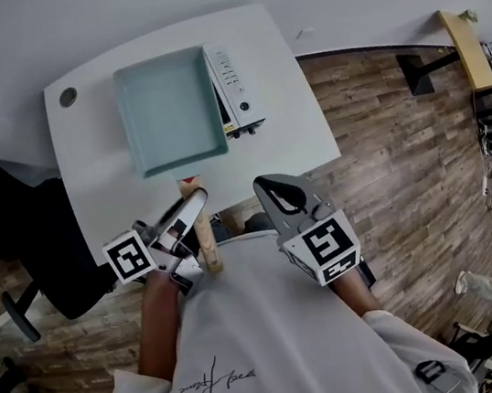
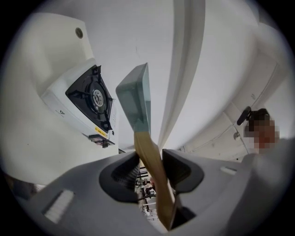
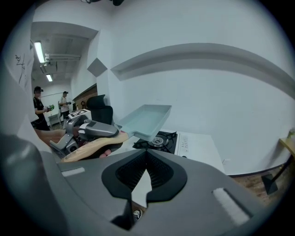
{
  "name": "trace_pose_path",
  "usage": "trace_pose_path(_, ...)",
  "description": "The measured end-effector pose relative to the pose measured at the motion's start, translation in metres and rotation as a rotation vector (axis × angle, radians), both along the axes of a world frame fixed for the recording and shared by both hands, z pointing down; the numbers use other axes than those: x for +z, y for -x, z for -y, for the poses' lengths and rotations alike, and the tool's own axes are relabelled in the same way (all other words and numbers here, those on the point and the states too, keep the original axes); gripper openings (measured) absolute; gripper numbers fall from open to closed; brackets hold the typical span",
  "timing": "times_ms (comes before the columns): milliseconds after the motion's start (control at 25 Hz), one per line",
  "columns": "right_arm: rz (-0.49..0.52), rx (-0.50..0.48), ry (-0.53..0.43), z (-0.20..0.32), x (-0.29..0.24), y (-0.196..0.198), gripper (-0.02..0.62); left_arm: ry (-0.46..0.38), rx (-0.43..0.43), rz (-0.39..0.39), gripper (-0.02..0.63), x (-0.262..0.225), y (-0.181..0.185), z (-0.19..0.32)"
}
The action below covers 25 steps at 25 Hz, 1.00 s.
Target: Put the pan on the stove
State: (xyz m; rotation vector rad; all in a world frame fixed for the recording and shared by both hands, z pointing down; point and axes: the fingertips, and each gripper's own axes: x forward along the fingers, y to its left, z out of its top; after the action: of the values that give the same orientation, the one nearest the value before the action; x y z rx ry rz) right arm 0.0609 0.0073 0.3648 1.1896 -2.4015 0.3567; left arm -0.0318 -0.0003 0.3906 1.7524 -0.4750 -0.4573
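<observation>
Pan (image 1: 169,110): you held it in the air over the stove (image 1: 235,86), pale green and rectangular, not resting on the burner (image 3: 159,139).
Left gripper (image 1: 190,218): you had its jaws pinching the pan's wooden handle (image 1: 205,244).
Right gripper (image 1: 275,194): your jaws were pressed together with nothing between them, apart from the pan.
Stove: it stood on the white table (image 1: 298,127).

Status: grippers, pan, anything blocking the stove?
Left gripper shut on pan by wooden handle. Right gripper shut, empty. Pan held above stove, not down. Burner unobstructed.
</observation>
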Motion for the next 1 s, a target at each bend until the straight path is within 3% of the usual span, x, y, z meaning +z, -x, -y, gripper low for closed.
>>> trace_pose_path(200,0.006,0.109,0.043,0.012,0.005,-0.014,-0.003,0.016,-0.004,-0.018,0.207,0.004,0.004,0.008)
trace_pose_path(560,0.015,0.137,0.063,0.021,0.01,-0.02,-0.003,0.034,-0.048,-0.004,0.207,0.018,0.006,0.026)
trace_pose_path(1000,0.054,0.179,-0.03,0.065,-0.013,-0.042,-0.003,0.054,-0.059,0.018,0.207,0.029,-0.008,0.048)
